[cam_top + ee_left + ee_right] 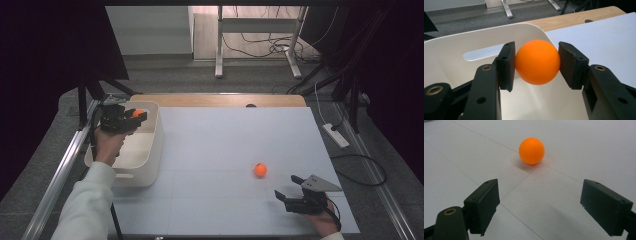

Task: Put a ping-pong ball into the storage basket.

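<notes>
One orange ball [537,62], judged light, rigid, smooth and liable to roll, is clamped across its widest part between the left gripper [131,120] jaws above the white bin [152,150]; a second ball [531,151] is recorded on the counter [225,150] ahead of the wide-spread right gripper [287,189] jaws.

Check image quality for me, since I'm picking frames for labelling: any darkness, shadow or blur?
High view: dark surround, evenly lit white table. Left gripper view: held orange ball sharp, no glare, white bin bright. Right gripper view: loose orange ball casts a faint shadow; near pads slightly soft.
</notes>
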`<action>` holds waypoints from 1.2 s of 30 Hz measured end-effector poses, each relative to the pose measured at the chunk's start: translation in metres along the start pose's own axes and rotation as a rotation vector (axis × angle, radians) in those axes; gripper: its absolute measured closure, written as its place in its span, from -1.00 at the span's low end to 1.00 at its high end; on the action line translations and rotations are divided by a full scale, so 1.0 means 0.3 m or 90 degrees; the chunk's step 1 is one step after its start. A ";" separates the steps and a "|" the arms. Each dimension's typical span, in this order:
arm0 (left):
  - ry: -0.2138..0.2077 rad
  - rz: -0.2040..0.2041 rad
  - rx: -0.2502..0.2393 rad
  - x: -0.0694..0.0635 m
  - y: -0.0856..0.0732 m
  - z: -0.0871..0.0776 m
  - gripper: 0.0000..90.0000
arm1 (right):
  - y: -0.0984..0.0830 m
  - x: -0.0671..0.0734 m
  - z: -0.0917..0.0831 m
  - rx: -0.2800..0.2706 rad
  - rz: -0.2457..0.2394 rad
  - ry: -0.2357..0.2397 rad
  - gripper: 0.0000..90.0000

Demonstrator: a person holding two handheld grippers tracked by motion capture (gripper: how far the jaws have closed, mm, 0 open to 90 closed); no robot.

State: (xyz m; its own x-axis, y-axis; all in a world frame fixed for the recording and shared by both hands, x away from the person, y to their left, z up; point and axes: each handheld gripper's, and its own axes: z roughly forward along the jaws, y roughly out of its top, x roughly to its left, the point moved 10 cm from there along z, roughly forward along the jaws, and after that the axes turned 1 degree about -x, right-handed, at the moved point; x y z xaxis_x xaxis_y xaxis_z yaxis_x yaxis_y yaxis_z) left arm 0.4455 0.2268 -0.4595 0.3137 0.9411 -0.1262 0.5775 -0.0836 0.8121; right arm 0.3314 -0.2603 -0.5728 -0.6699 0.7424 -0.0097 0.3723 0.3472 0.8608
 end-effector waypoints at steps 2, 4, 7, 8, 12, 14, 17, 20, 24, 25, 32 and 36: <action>0.001 0.000 0.002 0.001 -0.001 0.001 0.11 | 0.001 0.001 0.001 -0.001 0.000 0.001 -0.66; 0.006 -0.001 0.004 0.004 -0.003 0.001 0.11 | 0.001 0.002 0.001 0.000 0.000 0.000 -0.66; 0.010 -0.003 0.002 0.006 -0.001 -0.001 0.11 | 0.001 0.002 0.001 -0.001 -0.001 0.000 -0.66; 0.010 -0.003 -0.001 0.006 0.001 -0.003 0.11 | 0.001 0.002 0.001 -0.001 -0.001 0.000 -0.66; 0.011 -0.005 -0.011 0.002 0.009 -0.011 -0.02 | 0.001 -0.001 0.000 -0.001 -0.001 0.000 -0.66; 0.009 -0.011 -0.011 -0.003 0.011 -0.014 -0.25 | 0.001 0.000 0.000 -0.002 -0.001 0.000 -0.66; -0.007 -0.010 -0.030 -0.025 0.023 -0.033 -0.39 | 0.001 0.002 0.001 0.000 -0.002 0.000 -0.66; -0.025 -0.006 -0.043 -0.047 0.029 -0.051 -0.53 | 0.001 0.000 0.001 -0.001 -0.002 -0.001 -0.66; -0.040 -0.003 -0.053 -0.064 0.034 -0.068 -0.58 | 0.001 0.002 0.001 -0.001 -0.002 0.000 -0.66; -0.047 -0.002 -0.055 -0.072 0.034 -0.073 -0.58 | 0.001 0.003 0.001 0.000 -0.004 -0.001 -0.66; -0.089 -0.002 -0.083 -0.136 0.039 -0.114 -0.60 | 0.006 0.007 0.000 -0.003 -0.004 0.003 -0.66; -0.109 -0.001 -0.093 -0.164 0.040 -0.124 -0.62 | 0.006 -0.002 -0.006 -0.005 0.004 0.000 -0.66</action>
State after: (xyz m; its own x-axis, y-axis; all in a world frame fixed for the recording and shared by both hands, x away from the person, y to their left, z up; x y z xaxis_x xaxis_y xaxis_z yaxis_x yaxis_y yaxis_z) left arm 0.4091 0.1916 -0.4224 0.4437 0.8707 -0.2119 0.4669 -0.0228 0.8840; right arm 0.3313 -0.2611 -0.5705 -0.6681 0.7440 -0.0041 0.3707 0.3378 0.8651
